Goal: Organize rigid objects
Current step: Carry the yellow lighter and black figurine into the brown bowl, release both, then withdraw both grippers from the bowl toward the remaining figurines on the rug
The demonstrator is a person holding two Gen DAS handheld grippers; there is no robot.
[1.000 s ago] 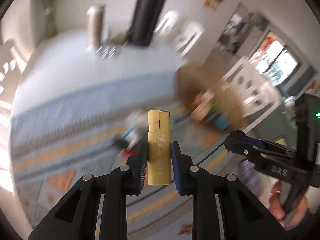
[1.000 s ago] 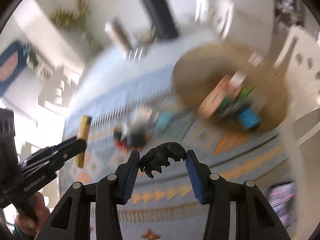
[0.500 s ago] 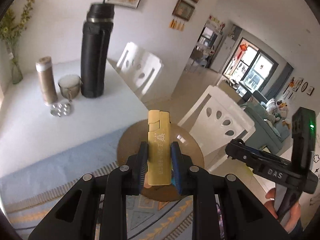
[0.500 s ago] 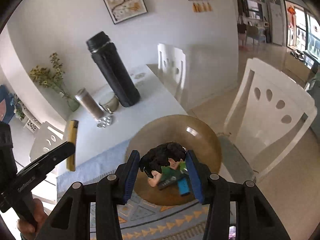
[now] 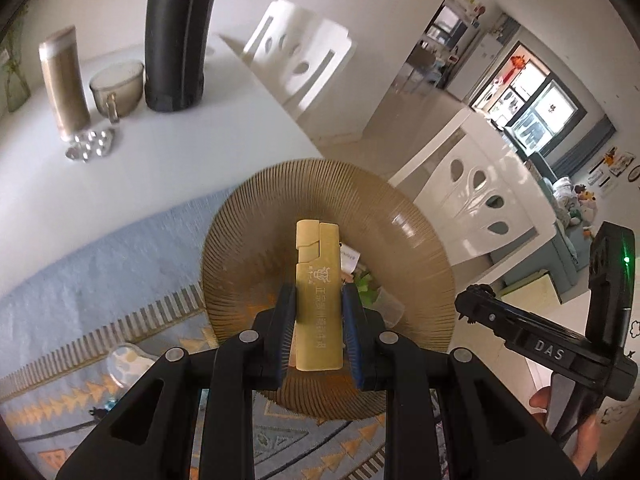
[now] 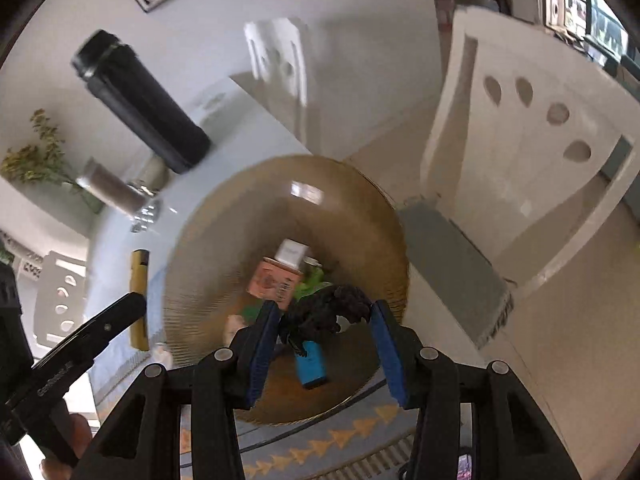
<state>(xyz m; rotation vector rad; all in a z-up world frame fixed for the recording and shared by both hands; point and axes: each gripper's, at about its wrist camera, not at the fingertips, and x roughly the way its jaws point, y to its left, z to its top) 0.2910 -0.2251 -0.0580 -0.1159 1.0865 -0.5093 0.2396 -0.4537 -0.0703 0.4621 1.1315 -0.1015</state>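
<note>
Gold-coloured and flat, the lighter (image 5: pixel 319 296) stands upright between your left tool's (image 5: pixel 319 332) pads, which are clenched on its lower half; its long axis runs straight away from you, over the ribbed amber bowl (image 5: pixel 248 216) that lies directly below and ahead. From this left wrist view you also see your right tool (image 5: pixel 466 304) at the bowl's right rim, just off it, but the lighter hides most of what is already in the bowl. The right wrist view looks down into the bowl (image 6: pixel 208 248): a pink box (image 6: pixel 276 282) toward the far side, a blue lighter (image 6: pixel 312 366) nearer, something green between. Your right tool (image 6: pixel 326 344) grips a dark toy figure (image 6: pixel 326 314) right above them, so it looks the better placed to let go first; the left tool (image 6: pixel 132 306) with the gold lighter (image 6: pixel 139 300) sits at the bowl's left rim.
</note>
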